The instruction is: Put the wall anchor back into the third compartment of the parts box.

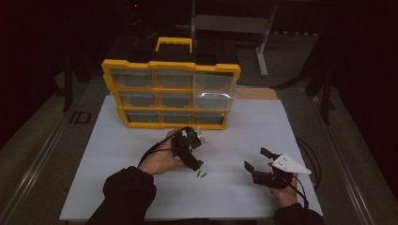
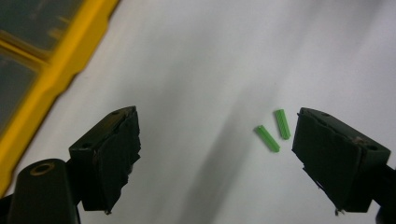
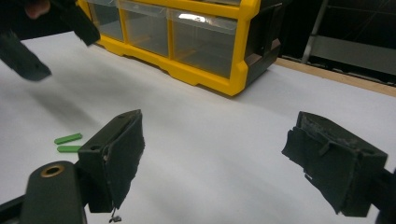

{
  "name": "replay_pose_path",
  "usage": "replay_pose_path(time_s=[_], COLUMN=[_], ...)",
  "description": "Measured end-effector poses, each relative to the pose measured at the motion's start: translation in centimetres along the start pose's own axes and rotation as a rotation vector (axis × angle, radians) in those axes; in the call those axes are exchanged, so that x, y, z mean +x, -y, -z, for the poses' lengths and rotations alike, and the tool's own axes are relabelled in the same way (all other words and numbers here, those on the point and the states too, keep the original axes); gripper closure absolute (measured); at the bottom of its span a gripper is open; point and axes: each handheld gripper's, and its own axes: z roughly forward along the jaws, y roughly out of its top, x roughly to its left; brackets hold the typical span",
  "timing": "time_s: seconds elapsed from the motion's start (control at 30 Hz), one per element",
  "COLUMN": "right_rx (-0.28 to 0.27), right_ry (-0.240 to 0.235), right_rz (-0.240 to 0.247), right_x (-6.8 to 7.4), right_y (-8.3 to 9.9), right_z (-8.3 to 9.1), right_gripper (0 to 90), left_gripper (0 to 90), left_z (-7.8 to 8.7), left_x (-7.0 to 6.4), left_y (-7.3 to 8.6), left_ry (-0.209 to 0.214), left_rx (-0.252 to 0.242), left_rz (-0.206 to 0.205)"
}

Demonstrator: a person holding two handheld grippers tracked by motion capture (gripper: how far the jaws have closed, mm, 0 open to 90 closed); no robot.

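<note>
Right gripper (image 1: 257,160): near the tabletop's front edge, toward its right corner, held in a hand (image 1: 285,191). Jaws spread wide, nothing between them, nothing touched; in the right gripper view they frame bare white surface. Grey three-cornered plate on top, cable trailing toward the right edge.

Left gripper (image 1: 193,148): a little farther in, left of centre, held in a hand (image 1: 159,161) with a dark sleeve (image 1: 126,192) behind it. Jaws spread wide and empty, raised off the surface; in the left gripper view (image 2: 215,149) one jaw stands just beside the plugs without touching them.

Two green wall plugs (image 1: 202,175): small ribbed pieces lying loose on the white tabletop (image 1: 234,197), side by side and near each other, just in front of the left gripper and well apart from the right one.

Parts organizer (image 1: 171,93): yellow frame, clear drawers in three rows, carry handle on top, standing upright at the far edge, left of centre. Drawer contents too dim to tell.
</note>
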Motion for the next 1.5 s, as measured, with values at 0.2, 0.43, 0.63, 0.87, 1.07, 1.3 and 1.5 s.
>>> replay_pose_path(time_s=[0.2, 0.43, 0.63, 0.87, 1.07, 1.3, 1.5], right_rx=[0.001, 0.002, -0.002, -0.001, -0.002, 0.0, 0.001], right_ry=[0.0, 0.0, 0.002, 0.003, 0.003, 0.003, 0.003], right_rz=[0.001, 0.001, -0.001, 0.0, 0.001, 0.001, 0.003], right_x=[0.0, 0.0, 0.0, 0.0, 0.0, 0.0, 0.0], right_y=[0.0, 0.0, 0.0, 0.0, 0.0, 0.0, 0.0], right_z=[0.0, 0.0, 0.0, 0.1, 0.1, 0.1, 0.0], right_gripper=[16.9, 16.9, 16.9, 17.0, 17.0, 17.0, 17.0], left_gripper=[15.0, 15.5, 16.2, 16.6, 17.2, 27.5, 48.6], left_z=[-1.8, -3.5, -4.8, -5.5, -5.7, -5.5, -5.0], left_x=[-0.4, -0.8, -0.7, -0.7, -0.6, 0.0, 0.6], left_y=[0.2, 0.6, 0.9, 1.2, 1.7, 2.1, 2.3], left_ry=[0.015, 0.036, 0.047, 0.042, 0.04, 0.037, 0.08], left_rx=[0.024, 0.045, 0.063, 0.085, 0.099, 0.1, 0.098], left_rz=[0.012, 0.028, 0.052, 0.059, 0.062, 0.074, 0.059])
